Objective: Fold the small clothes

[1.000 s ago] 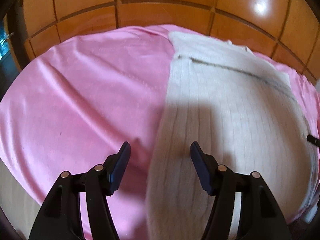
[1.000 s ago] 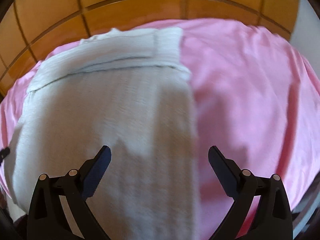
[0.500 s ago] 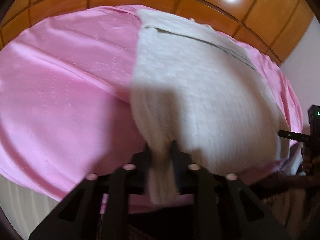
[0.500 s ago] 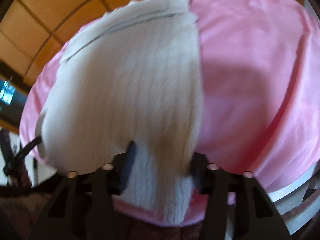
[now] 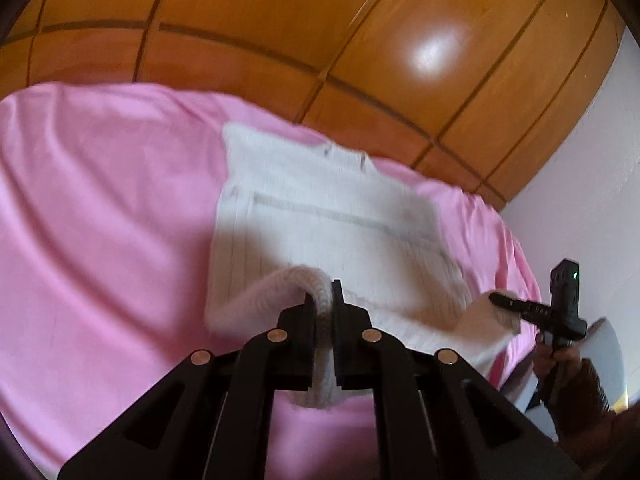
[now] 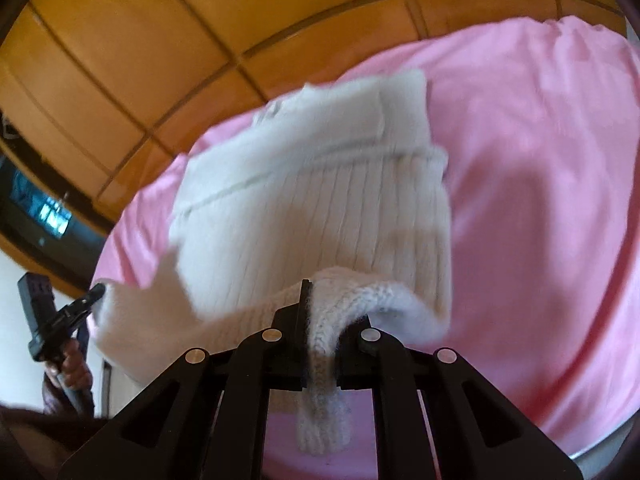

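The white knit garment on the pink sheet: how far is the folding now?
Done: the white knit garment lies spread on the pink sheet, and both near corners are gripped. In hand: the left tool and the right tool are shut on its near edge and hold it raised off the sheet. Left: carrying that edge over to the far edge and laying it flat; no fold is finished yet.

Bright, motion-blurred fisheye views; glare spots the wooden panel [image 5: 436, 46], edges curve into dark vignette.
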The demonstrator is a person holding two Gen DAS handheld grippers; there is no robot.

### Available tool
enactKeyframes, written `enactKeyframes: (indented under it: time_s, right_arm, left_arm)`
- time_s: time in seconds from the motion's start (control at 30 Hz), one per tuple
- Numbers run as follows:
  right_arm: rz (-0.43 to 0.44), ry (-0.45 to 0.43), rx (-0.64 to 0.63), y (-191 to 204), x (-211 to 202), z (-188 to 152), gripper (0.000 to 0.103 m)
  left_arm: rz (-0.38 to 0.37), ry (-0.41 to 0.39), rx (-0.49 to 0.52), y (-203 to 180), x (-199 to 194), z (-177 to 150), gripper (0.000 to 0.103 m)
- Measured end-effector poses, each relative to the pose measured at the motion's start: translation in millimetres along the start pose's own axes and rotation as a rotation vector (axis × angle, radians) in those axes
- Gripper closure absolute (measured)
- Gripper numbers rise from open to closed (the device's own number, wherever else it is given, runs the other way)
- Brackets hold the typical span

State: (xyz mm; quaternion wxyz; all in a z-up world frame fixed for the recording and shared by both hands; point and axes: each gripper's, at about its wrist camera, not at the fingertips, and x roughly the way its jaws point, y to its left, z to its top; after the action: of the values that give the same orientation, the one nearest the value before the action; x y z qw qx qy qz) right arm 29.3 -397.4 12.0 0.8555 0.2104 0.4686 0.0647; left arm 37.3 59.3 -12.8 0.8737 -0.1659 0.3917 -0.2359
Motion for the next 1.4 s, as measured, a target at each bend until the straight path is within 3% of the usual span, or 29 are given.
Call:
enactKeyframes:
  time_s: [0.17, 0.2, 0.23, 0.3, 0.33, 0.4, 0.43, 0.7, 0.77, 0.8, 0.87, 0.93, 1.0, 1.17, 1.4]
  right_arm:
    - [-0.044, -0.020, 0.051, -24, 30, 44, 0.096]
    - [-0.053, -0.026, 0.063, -27, 37, 51, 0.095]
    - [-0.051, -0.031, 0.069, -27, 43, 59, 0.095]
    - [-0.024, -0.042, 0.098, -34, 45, 67, 0.080]
    - [-0.015, -0.046, 0.112, -37, 45, 69, 0.057]
    - [-0.016, -0.086, 0.145, -43, 36, 64, 0.028]
    - [-0.011, -0.091, 0.155, -46, 31, 61, 0.025]
    - [-0.056, 0.002, 0.123, -58, 35, -1, 0.025]
    - [-0.077, 0.018, 0.098, -50, 50, -11, 0.032]
    - [-0.102, 0.007, 0.077, -46, 55, -11, 0.035]
    - [-0.136, -0.001, 0.054, -39, 62, -8, 0.071]
    - [-0.109, 0.006, 0.064, -36, 63, -2, 0.089]
    - [-0.128, -0.010, 0.031, -27, 54, 0, 0.091]
    - [-0.077, -0.044, 0.006, -19, 12, -13, 0.092]
    - [-0.079, 0.078, -0.017, -24, -15, -67, 0.093]
  left_arm:
    - [0.084, 0.004, -0.027, 8, 50, 51, 0.095]
    - [0.087, 0.014, -0.035, 10, 61, 60, 0.089]
    - [0.118, 0.013, -0.065, 15, 68, 66, 0.068]
    - [0.145, -0.021, -0.124, 28, 69, 69, 0.052]
    - [0.150, -0.024, -0.140, 32, 70, 68, 0.052]
    - [0.183, -0.009, -0.156, 47, 70, 62, 0.051]
    - [0.195, -0.003, -0.161, 53, 69, 56, 0.051]
    - [0.115, 0.157, -0.135, 67, 79, -17, 0.051]
    - [0.137, 0.163, -0.103, 60, 83, -24, 0.064]
    - [0.147, 0.169, -0.084, 56, 86, -25, 0.077]
    - [0.147, 0.159, -0.101, 53, 83, -23, 0.085]
    - [0.157, 0.137, -0.084, 48, 75, -24, 0.088]
    - [0.144, 0.123, -0.084, 46, 63, -27, 0.089]
    - [0.115, 0.108, -0.101, 46, 30, -44, 0.091]
    - [0.084, 0.172, -0.163, 50, -20, -112, 0.091]
